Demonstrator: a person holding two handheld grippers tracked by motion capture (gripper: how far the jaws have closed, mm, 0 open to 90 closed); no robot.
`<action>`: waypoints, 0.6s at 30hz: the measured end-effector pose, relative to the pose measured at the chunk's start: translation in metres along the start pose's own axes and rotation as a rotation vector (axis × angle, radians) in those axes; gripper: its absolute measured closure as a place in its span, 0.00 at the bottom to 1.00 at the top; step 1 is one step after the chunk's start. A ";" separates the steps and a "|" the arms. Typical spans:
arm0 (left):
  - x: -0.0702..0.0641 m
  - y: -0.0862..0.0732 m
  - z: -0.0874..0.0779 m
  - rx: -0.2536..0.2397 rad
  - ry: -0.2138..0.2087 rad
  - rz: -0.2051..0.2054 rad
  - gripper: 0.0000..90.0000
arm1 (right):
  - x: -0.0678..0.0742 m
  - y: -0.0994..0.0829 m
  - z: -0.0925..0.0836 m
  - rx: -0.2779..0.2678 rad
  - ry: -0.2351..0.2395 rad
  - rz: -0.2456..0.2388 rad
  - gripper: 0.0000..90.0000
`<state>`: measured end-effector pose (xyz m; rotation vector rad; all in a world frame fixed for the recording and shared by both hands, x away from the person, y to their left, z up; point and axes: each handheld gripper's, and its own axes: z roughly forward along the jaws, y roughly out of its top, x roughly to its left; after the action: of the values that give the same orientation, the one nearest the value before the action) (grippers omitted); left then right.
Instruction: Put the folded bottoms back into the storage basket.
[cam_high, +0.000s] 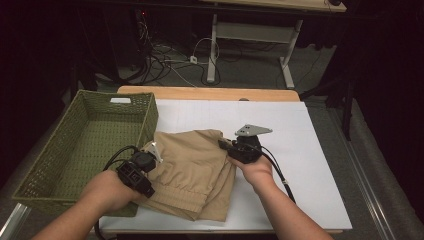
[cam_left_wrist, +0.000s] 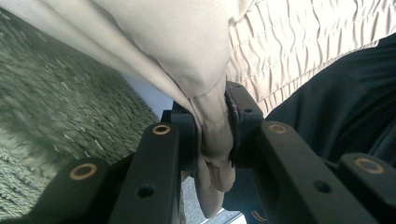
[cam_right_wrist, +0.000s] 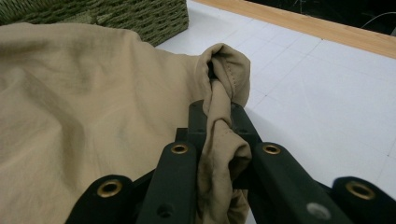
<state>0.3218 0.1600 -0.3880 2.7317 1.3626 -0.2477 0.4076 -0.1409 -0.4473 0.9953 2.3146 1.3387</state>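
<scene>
A tan pair of shorts (cam_high: 192, 170) lies folded on the white mat, its gathered waistband toward the near edge. My left gripper (cam_high: 150, 155) pinches the garment's left edge beside the basket; in the left gripper view a bunched hem of the shorts (cam_left_wrist: 212, 140) is clamped between the jaws of the left gripper (cam_left_wrist: 212, 135). My right gripper (cam_high: 225, 145) holds the right edge; in the right gripper view a twisted fold of the shorts (cam_right_wrist: 224, 126) is squeezed between the black jaws of the right gripper (cam_right_wrist: 217, 126).
A green woven basket (cam_high: 82, 145) stands at the table's left, touching the mat, with nothing inside. The white gridded mat (cam_high: 300, 150) stretches to the right. Beyond the wooden far edge (cam_high: 210, 93) are cables and desk legs on the floor.
</scene>
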 end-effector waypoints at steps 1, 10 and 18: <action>0.000 0.000 -0.001 0.000 -0.002 0.001 0.83 | 0.000 0.000 -0.001 -0.001 0.003 0.004 0.93; -0.001 -0.004 -0.018 -0.013 0.019 0.011 0.83 | 0.004 0.012 -0.010 -0.014 -0.002 -0.002 0.93; 0.002 -0.004 -0.041 -0.012 0.031 0.020 0.83 | 0.008 0.033 -0.021 -0.038 0.001 -0.018 0.93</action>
<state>0.3246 0.1696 -0.3477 2.7491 1.3385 -0.1956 0.4036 -0.1379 -0.4080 0.9593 2.2846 1.3716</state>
